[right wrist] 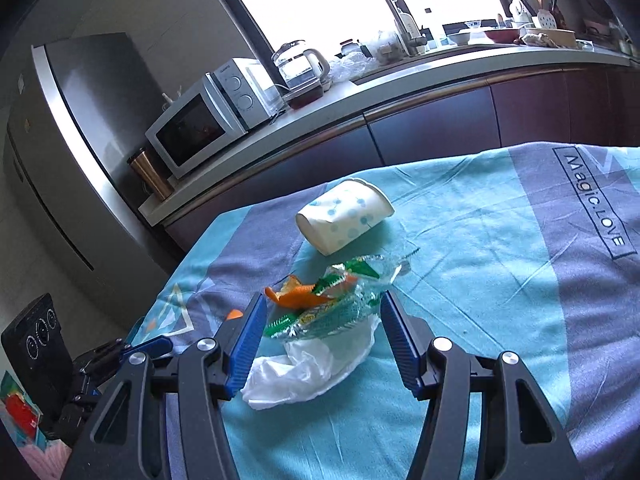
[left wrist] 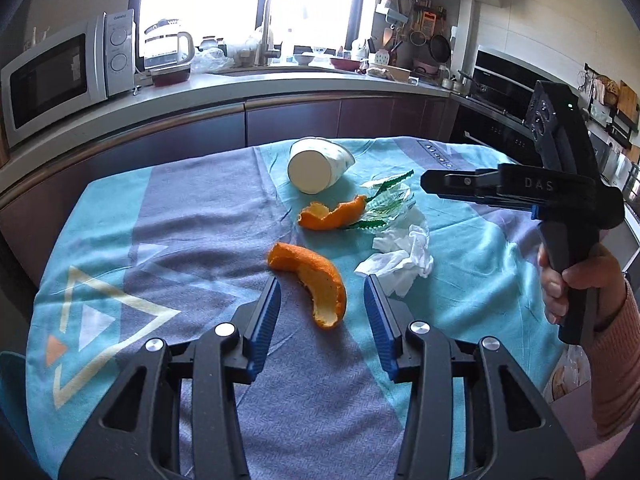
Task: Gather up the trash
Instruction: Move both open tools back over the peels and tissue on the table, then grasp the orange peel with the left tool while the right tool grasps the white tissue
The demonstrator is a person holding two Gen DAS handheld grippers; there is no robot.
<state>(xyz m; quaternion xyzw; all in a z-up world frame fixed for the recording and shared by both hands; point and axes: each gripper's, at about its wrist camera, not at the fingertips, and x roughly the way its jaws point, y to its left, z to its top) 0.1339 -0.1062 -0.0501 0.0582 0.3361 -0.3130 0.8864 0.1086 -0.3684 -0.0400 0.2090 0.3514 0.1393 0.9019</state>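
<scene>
Nearest the left wrist camera, the left gripper (left wrist: 322, 294) is seen with its blue pads apart and nothing pressed between them; a curved strip of orange peel (left wrist: 316, 282) lies on the tablecloth (left wrist: 192, 216) in the gap, touched by neither pad. This peel is judged light, leathery and a little springy, so it is best taken across its narrow middle, where the pads can close flat on both edges.

A second, curlier orange peel (left wrist: 330, 214) is found further off, just beside a crinkled clear wrapper with green print (right wrist: 340, 300). A crumpled white tissue (right wrist: 308, 368) rests against the wrapper on its near side. Well beyond them a dotted paper cup (right wrist: 346, 216) is lying on its side.

In the right wrist view the right gripper (right wrist: 322, 340) is held with its jaws apart, astride the wrapper and the tissue without gripping either. Both are judged nearly weightless and soft; the wrapper is likely slippery and may crackle out of a shallow pinch, so a bunched fold should be taken. The cup is thin-walled and easily crushed, so its rim is probably the best place to be pinched.
</scene>
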